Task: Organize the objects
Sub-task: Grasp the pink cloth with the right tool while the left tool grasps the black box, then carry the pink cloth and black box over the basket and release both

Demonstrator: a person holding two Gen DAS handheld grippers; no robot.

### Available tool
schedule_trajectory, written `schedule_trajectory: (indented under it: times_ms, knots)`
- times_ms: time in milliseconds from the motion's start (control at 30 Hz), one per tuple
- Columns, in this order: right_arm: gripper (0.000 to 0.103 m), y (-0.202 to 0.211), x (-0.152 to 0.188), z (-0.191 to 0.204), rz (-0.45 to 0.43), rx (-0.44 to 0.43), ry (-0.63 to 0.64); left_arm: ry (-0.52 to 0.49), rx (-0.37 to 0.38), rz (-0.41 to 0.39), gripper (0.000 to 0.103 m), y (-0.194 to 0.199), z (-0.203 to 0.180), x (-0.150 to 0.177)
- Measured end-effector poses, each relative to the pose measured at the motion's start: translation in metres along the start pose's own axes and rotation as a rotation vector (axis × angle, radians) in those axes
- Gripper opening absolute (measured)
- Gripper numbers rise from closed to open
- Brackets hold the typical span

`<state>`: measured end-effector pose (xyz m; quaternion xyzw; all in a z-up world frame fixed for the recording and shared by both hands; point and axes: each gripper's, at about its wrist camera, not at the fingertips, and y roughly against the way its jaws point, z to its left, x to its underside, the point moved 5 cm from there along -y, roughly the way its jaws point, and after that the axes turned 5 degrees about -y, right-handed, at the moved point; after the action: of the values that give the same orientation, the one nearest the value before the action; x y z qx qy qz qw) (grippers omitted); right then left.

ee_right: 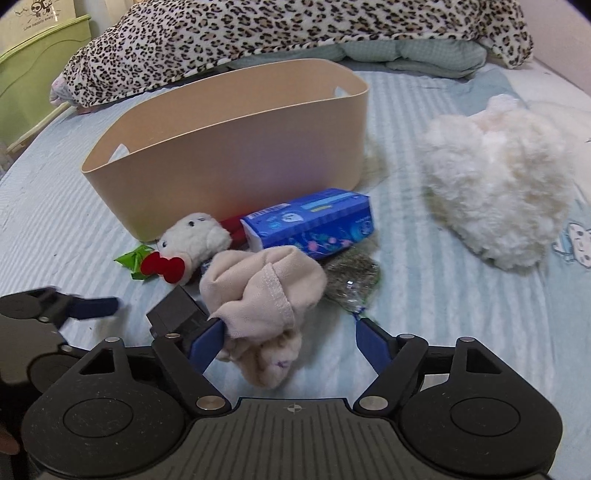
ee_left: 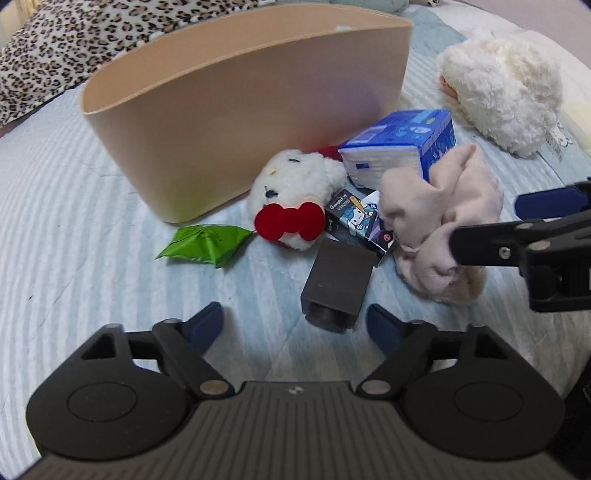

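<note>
A beige oval bin [ee_left: 236, 122] [ee_right: 236, 147] stands on the bed. In front of it lie a white plush with a red bow [ee_left: 291, 203] [ee_right: 192, 243], a blue tissue pack [ee_left: 402, 144] [ee_right: 314, 225], a crumpled pink cloth [ee_left: 436, 225] [ee_right: 262, 291], a dark grey box [ee_left: 338, 284] [ee_right: 177, 314], a green wrapper [ee_left: 203, 245] [ee_right: 135, 260] and small printed boxes [ee_left: 354, 218]. My left gripper [ee_left: 295, 326] is open just short of the dark box. My right gripper [ee_right: 290, 341] is open around the near end of the pink cloth.
A fluffy white plush [ee_left: 506, 92] [ee_right: 502, 184] lies at the right. A leopard-print blanket [ee_right: 295, 33] is bunched behind the bin. A crinkled clear wrapper [ee_right: 351, 278] lies beside the cloth. A green cabinet [ee_right: 40, 81] stands off the bed's left edge.
</note>
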<state>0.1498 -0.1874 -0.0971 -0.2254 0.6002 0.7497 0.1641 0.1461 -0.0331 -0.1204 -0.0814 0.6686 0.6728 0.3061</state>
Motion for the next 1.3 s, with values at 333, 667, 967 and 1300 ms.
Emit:
schedule_trajectory:
  times_ms: [333,667,967,1300]
  knots:
    - [0.04,-0.021,-0.004,0.01,0.024,-0.097,-0.03,0.009,0.052,-0.032,0.046,-0.005,0.002,-0.006]
    - [0.021,0.006,0.001,0.011,-0.003,-0.076,-0.023,0.054,0.036,-0.017,0.033,0.011,0.012,0.003]
    - [0.015,0.044,-0.015,0.006,-0.088,-0.078,-0.034,0.074,-0.013,-0.121,0.033,0.056,0.028,-0.008]
    - [0.015,0.082,-0.069,0.01,-0.254,-0.098,-0.018,0.096,-0.078,-0.275,0.033,0.099,0.055,-0.056]
